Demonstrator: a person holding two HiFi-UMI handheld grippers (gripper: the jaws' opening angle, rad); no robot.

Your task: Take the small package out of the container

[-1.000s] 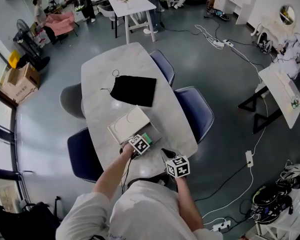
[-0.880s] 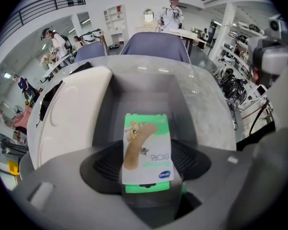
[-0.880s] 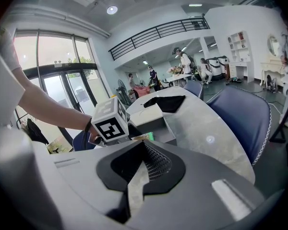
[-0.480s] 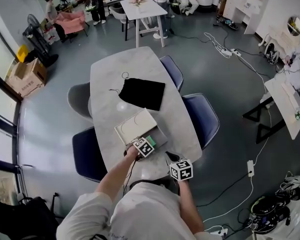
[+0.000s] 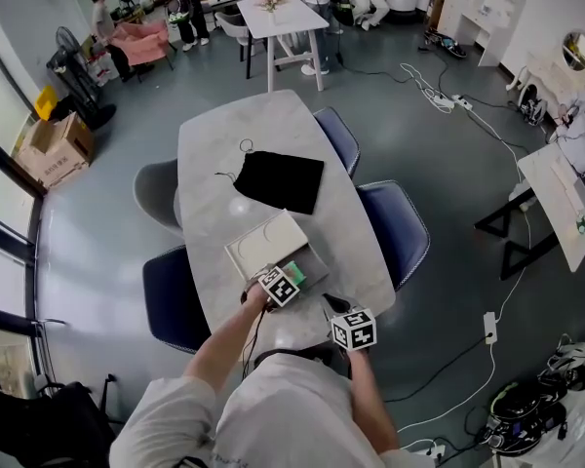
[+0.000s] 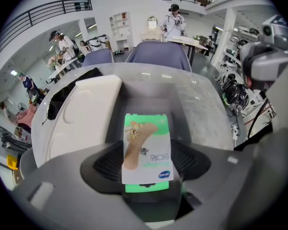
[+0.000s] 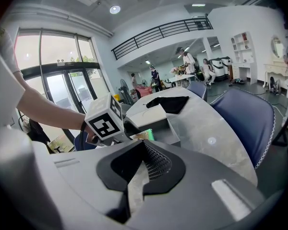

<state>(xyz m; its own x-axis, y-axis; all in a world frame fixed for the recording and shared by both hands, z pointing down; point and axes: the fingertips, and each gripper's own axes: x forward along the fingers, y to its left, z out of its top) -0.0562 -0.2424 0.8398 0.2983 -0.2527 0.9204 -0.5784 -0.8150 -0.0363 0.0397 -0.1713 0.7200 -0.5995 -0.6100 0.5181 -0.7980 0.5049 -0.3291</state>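
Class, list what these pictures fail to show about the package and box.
Left gripper view: the package, gripped by the left tool, hides the box floor; lift-off unclear.
Head view: the tool's marker cube covers most of the package.
Right gripper view: that cube hides part of the box.

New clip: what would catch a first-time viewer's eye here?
First, the green-and-white small package, clamped between the left gripper's jaws at the open grey container near the table's near end. Next come the white lid beside the container and the black pouch farther up the marble table.
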